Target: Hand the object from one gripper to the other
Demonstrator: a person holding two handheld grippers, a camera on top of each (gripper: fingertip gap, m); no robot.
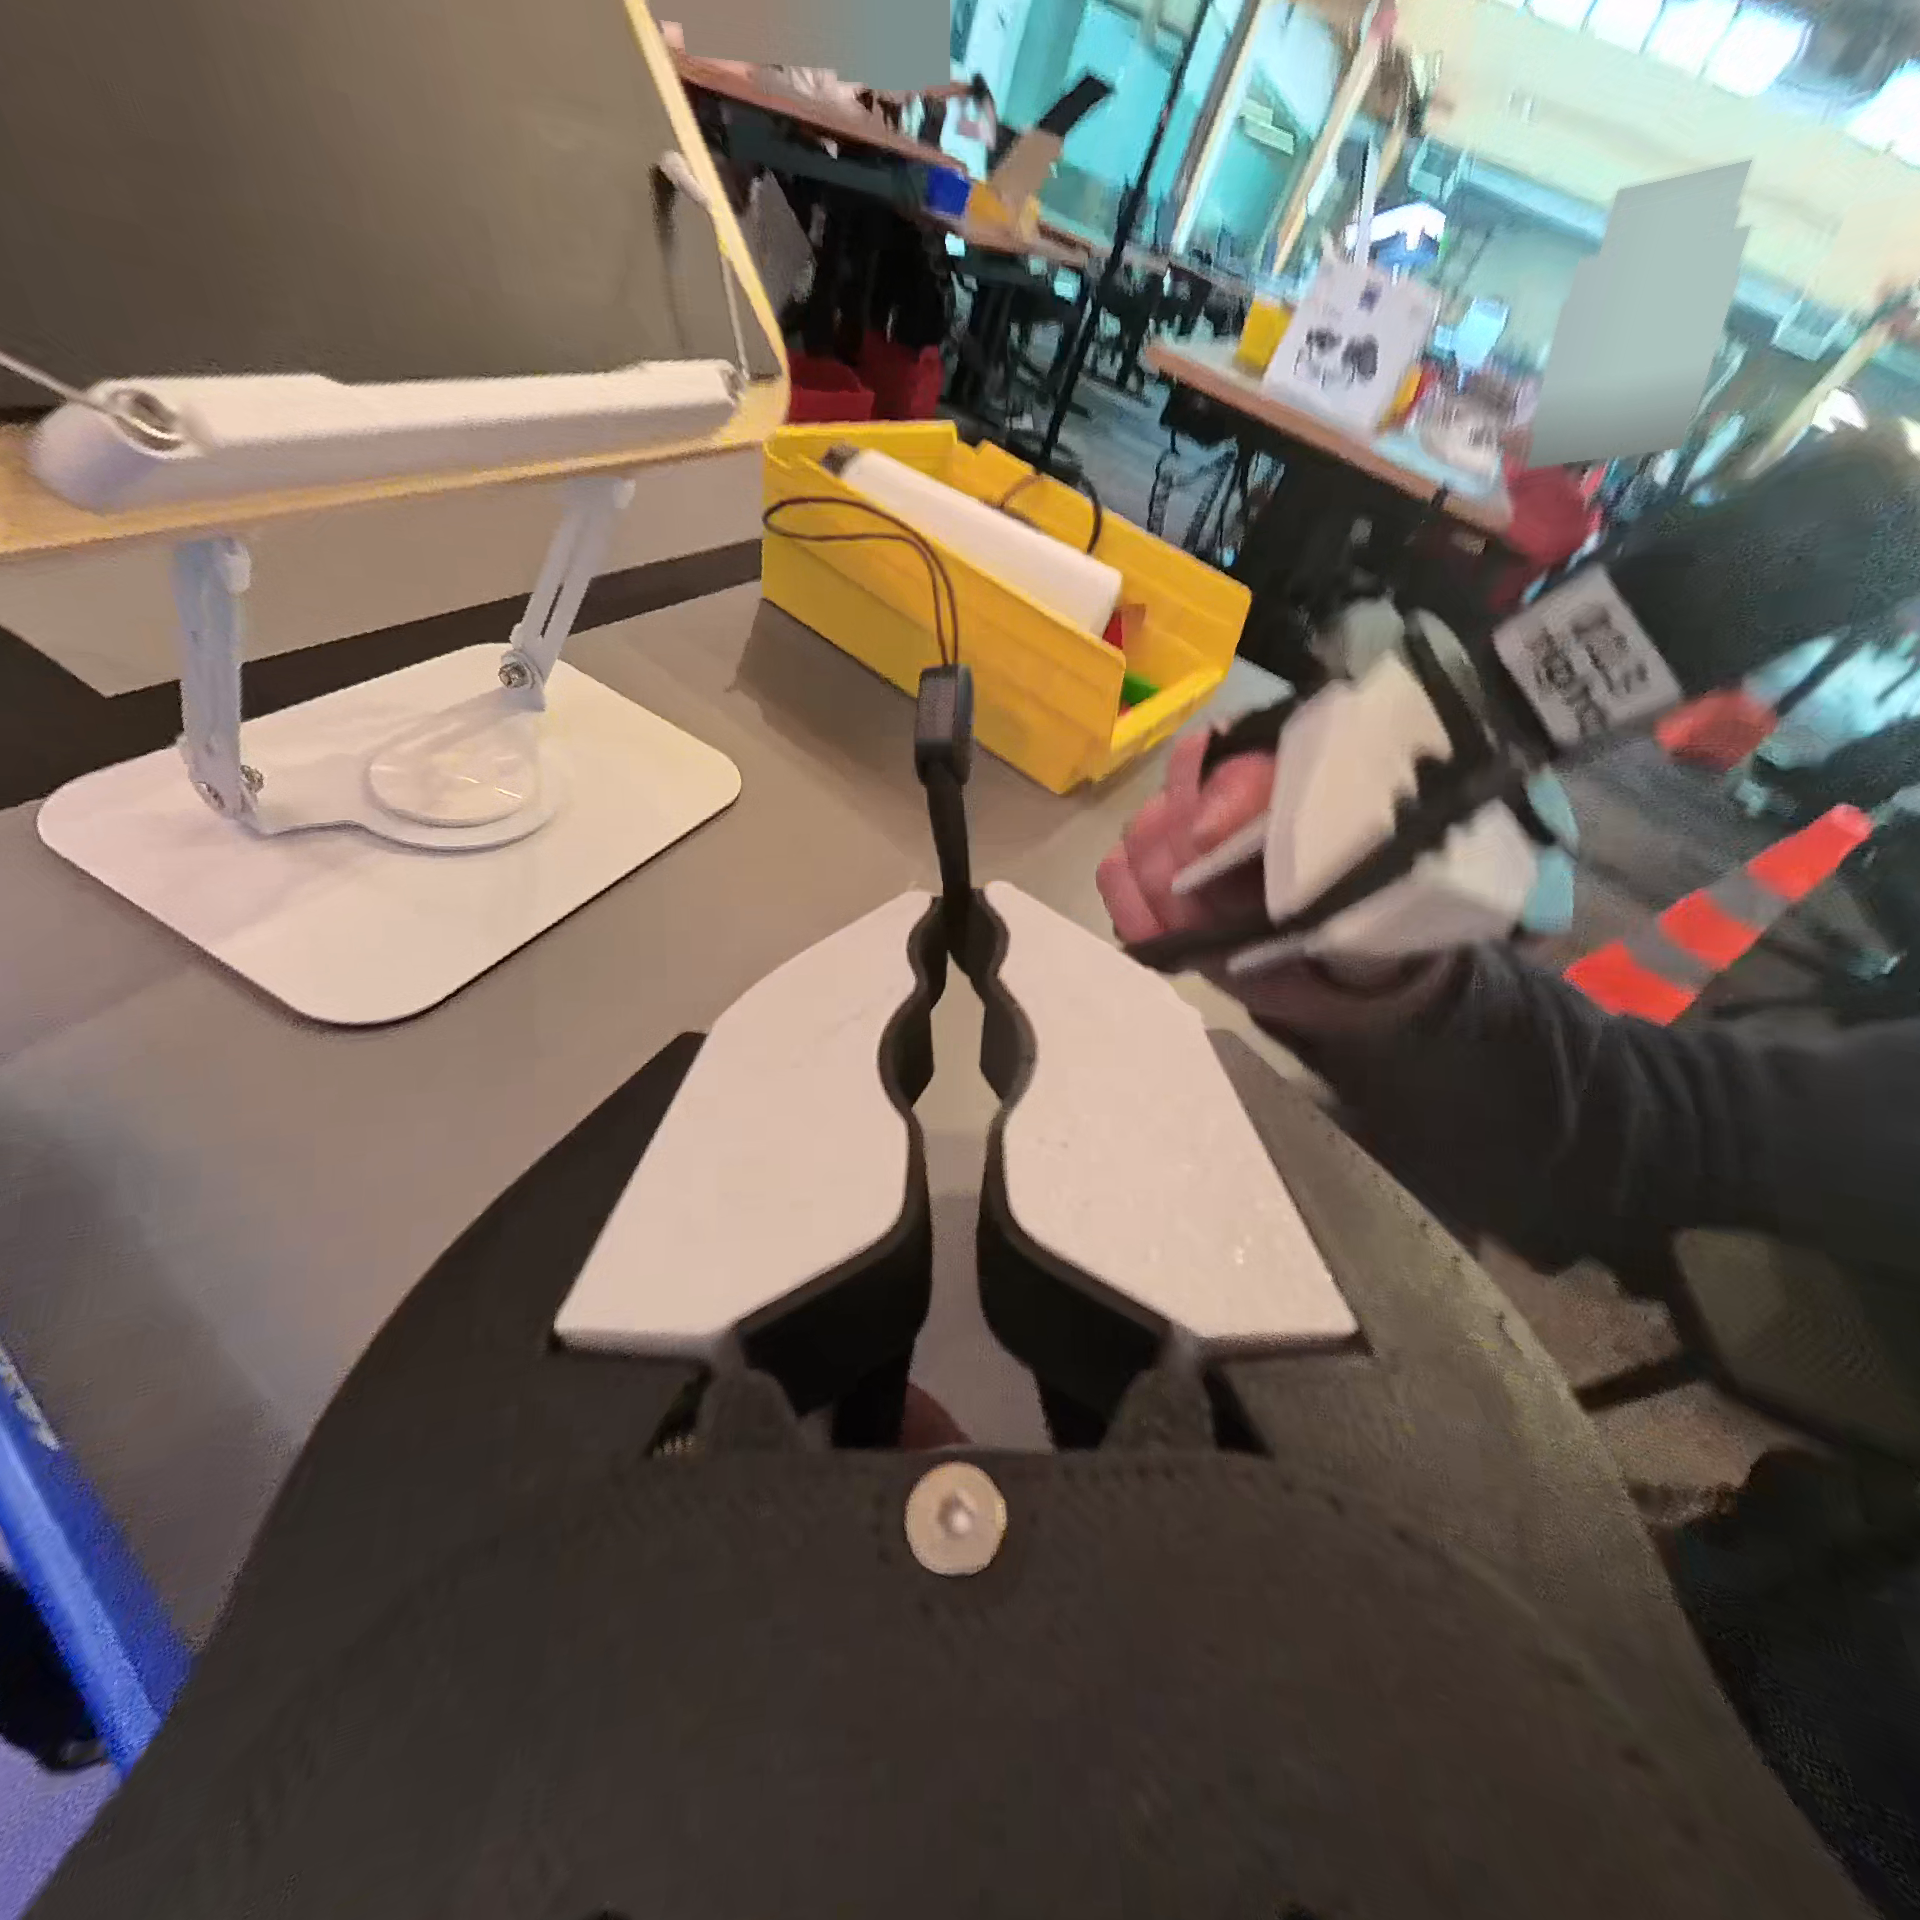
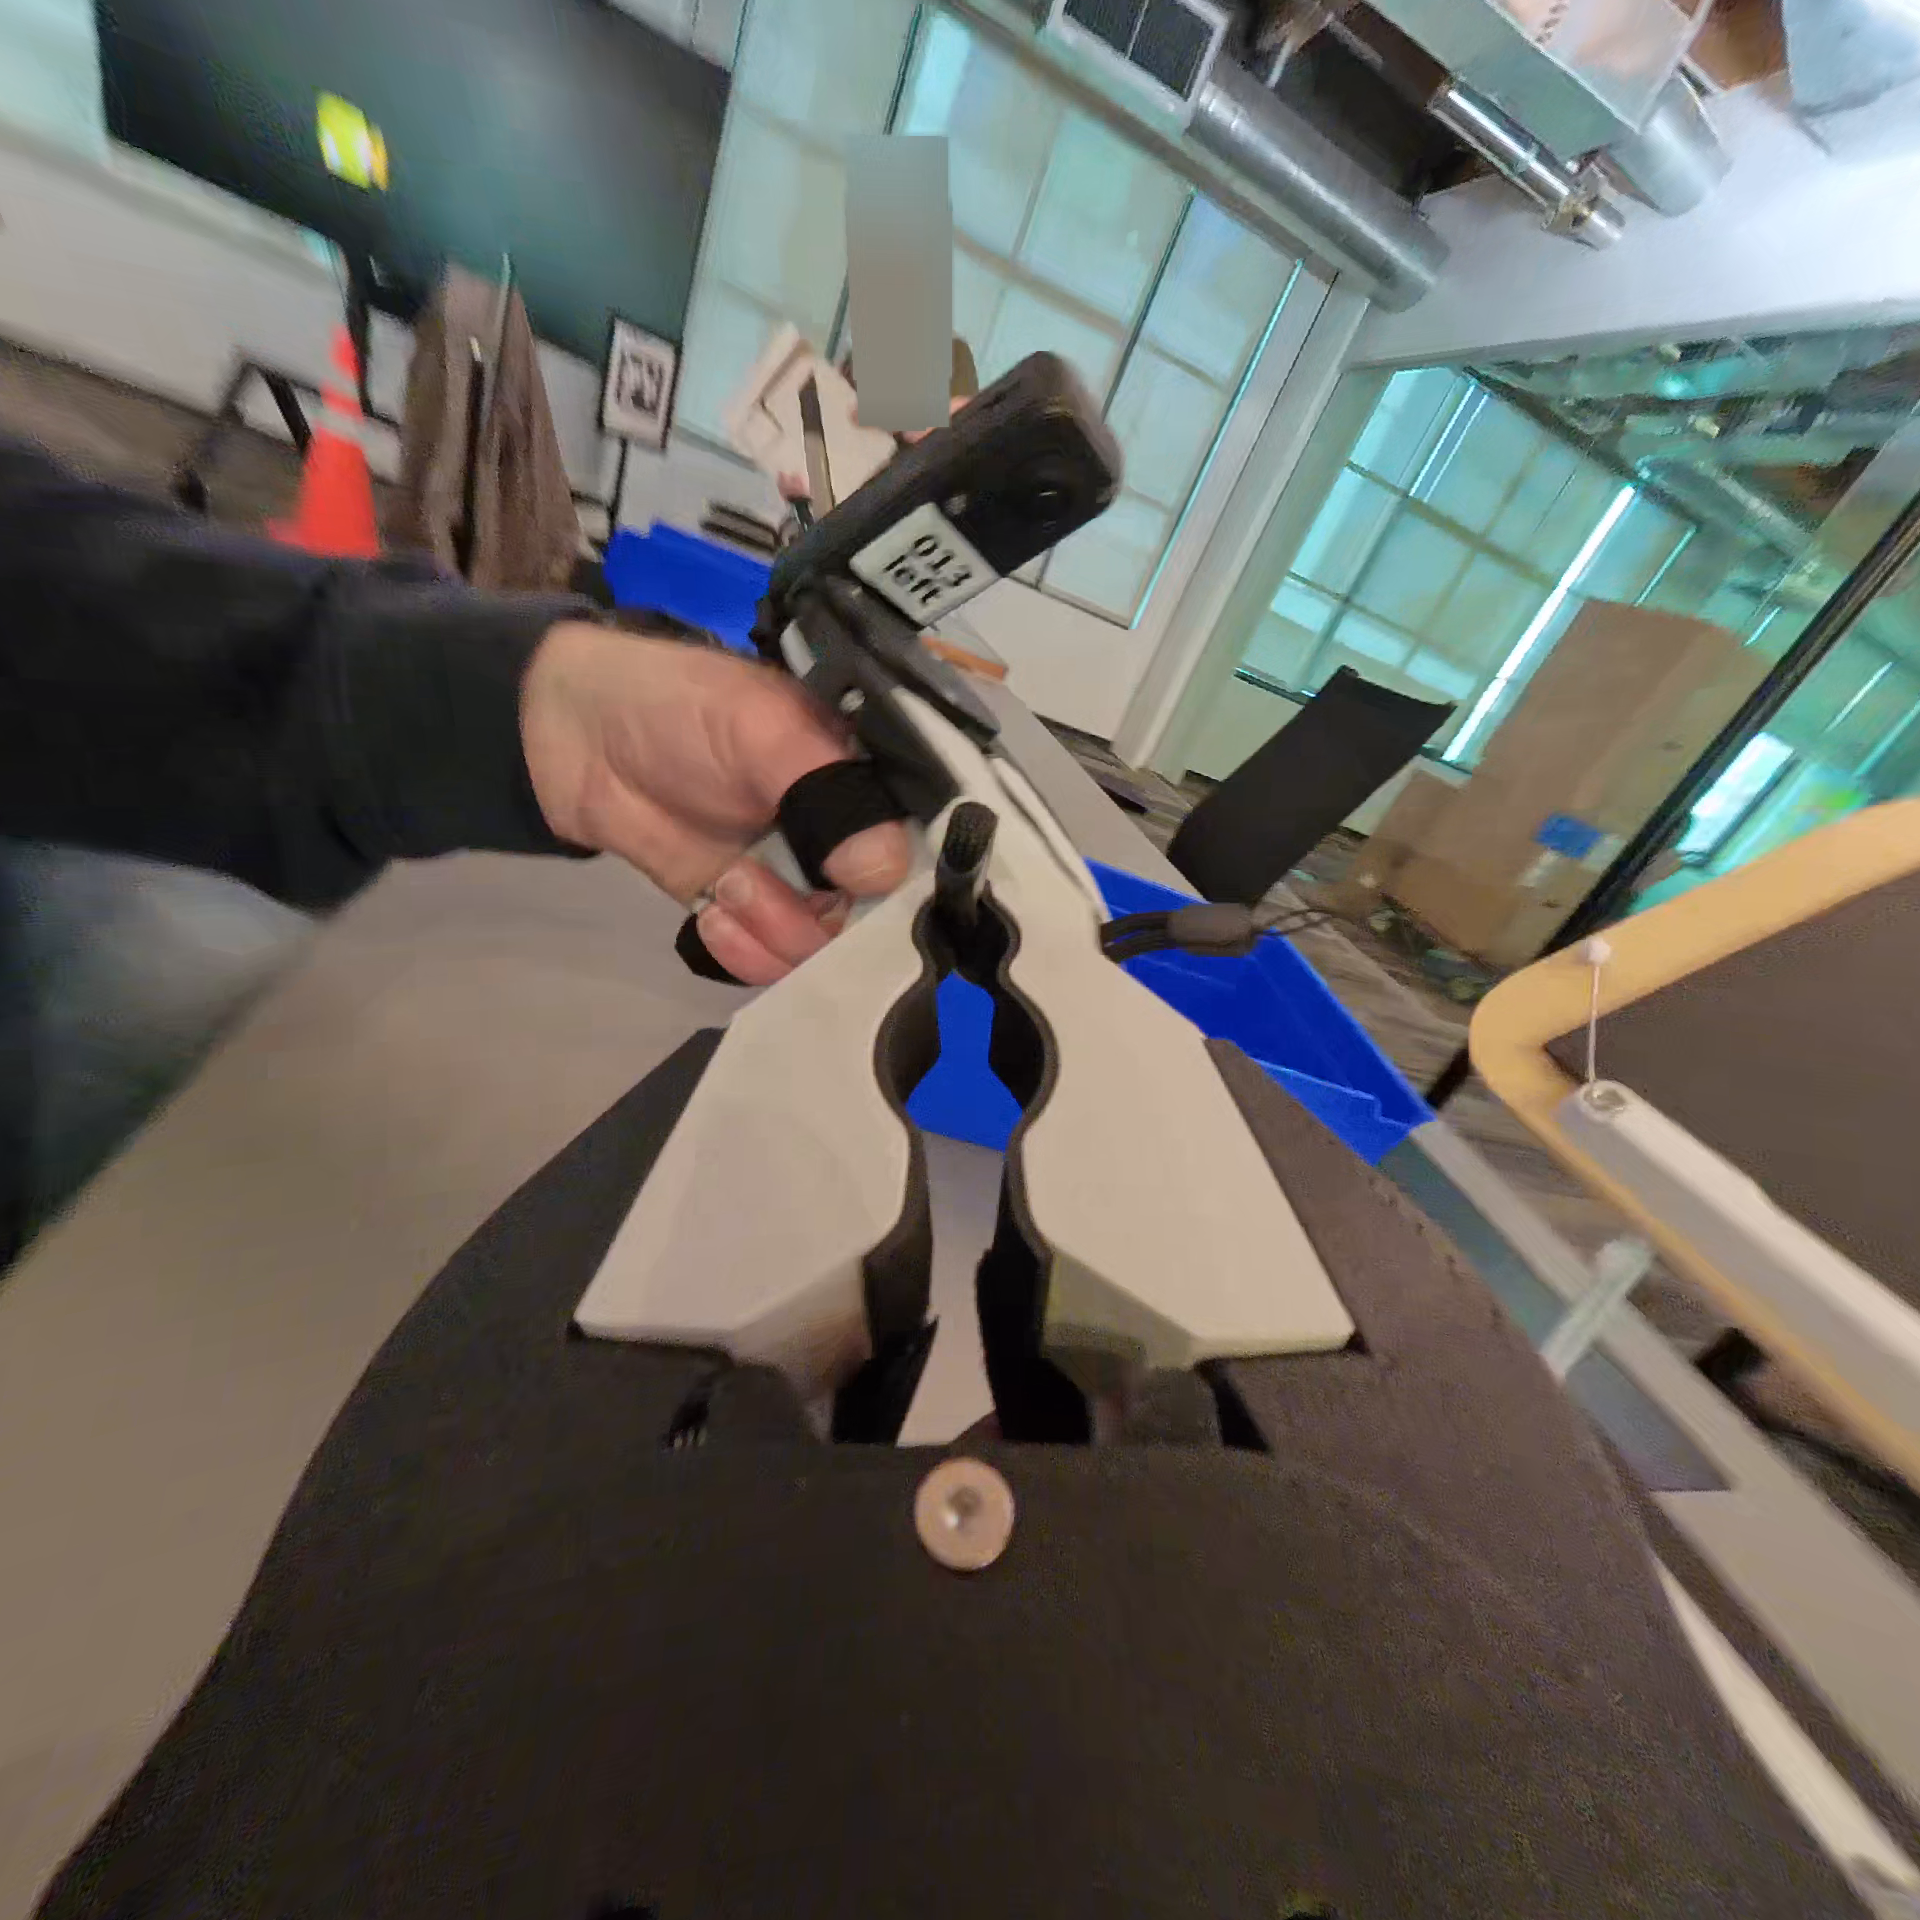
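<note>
Pinched hard between the tips of the left claw [image 1: 956, 914], at frame centre of the left wrist view: the black lanyard [image 1: 943, 727], its flat strap rising straight up out of the grip to a small grey slider, with a thin cord loop trailing toward the upper middle. Gripped low on the strap, probably to leave the upper length free and reachable for the other side. Raised clear of the grey counter [image 1: 312, 1143], most likely so that nothing snags during the exchange. At right of that frame, blurred: the right hand [image 1: 1174, 831] with its own tool, near the strap but apart from it and aimed in toward it, which suggests an approach to take over. In the right wrist view, the right claw [image 2: 961, 914] drawn narrow, only a slim wavy gap between the white fingers [image 2: 790, 1122]. At its tips a short black ribbed stub [image 2: 964, 847]; whether clamped there or merely lying behind the tips, impossible to tell. Just beyond, the left hand [image 2: 675, 758] on the other tool, and right of centre the slider and cords again, poking out sideways. On the counter, upper left of the left wrist view, a white stand [image 1: 395, 831]; beside it a yellow bin [image 1: 997, 644] with a white roll inside. Handover judged under way but not finished, with the left grip not yet let go.
</note>
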